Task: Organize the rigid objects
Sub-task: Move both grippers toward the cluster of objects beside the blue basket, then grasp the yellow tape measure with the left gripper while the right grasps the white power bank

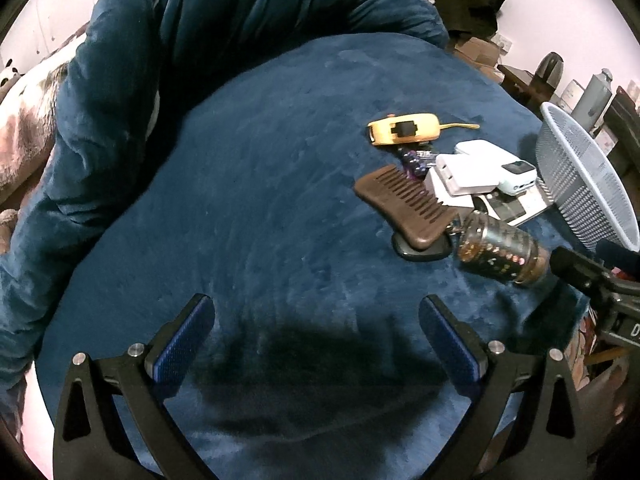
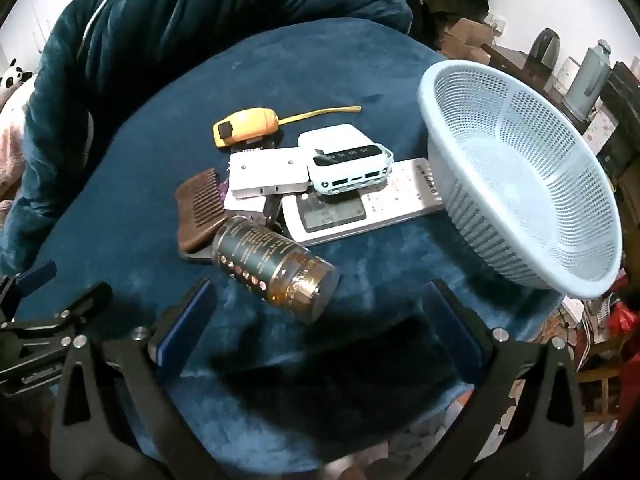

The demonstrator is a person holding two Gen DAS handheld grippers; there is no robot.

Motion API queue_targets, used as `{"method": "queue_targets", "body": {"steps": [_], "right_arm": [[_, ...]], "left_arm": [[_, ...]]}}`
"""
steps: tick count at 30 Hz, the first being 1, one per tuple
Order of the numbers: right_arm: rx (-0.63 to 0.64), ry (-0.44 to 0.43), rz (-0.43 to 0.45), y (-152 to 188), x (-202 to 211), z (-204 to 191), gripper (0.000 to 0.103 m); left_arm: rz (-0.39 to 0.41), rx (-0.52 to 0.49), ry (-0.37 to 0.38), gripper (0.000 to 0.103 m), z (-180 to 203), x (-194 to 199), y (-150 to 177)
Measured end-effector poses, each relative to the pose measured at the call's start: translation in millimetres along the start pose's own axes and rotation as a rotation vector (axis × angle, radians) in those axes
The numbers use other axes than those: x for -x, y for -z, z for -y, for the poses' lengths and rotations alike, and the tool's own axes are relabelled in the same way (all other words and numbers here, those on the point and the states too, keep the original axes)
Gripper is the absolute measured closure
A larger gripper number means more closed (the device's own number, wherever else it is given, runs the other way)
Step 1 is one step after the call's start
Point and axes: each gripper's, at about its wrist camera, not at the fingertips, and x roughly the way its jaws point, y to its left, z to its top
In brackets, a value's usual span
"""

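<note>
A pile of objects lies on a blue velvet surface: a dark jar on its side, a brown comb, a yellow tape measure, a white box, a pale blue power bank and a white remote. A light blue mesh basket stands tilted at the right. My right gripper is open, just short of the jar. My left gripper is open and empty, left of the pile; the comb and jar lie ahead to its right.
A rumpled blue blanket is heaped behind the surface. The basket sits at the surface's right edge. Shelves with bottles and boxes stand at the far right. A black flat item lies under the comb.
</note>
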Motion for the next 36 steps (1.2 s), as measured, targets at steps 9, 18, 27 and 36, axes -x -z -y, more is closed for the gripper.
{"method": "queue_targets", "body": {"steps": [9, 18, 27, 36], "right_arm": [[-0.011, -0.008, -0.001, -6.2, 22.8, 12.8, 0.0], [0.014, 0.003, 0.016, -4.6, 26.1, 15.1, 0.0], [-0.012, -0.042, -0.12, -29.1, 4.9, 16.9, 0.0], [-0.031, -0.119, -0.066, -87.0, -18.8, 19.2, 0.0]], "left_arm": [[0.021, -0.029, -0.001, 0.001, 16.8, 20.3, 1.9], [0.012, -0.038, 0.036, 0.001, 23.9, 22.4, -4.4], [-0.031, -0.028, 0.081, 0.001, 26.0, -0.9, -29.7], [-0.067, -0.052, 0.099, 0.001, 25.3, -36.4, -83.9]]}}
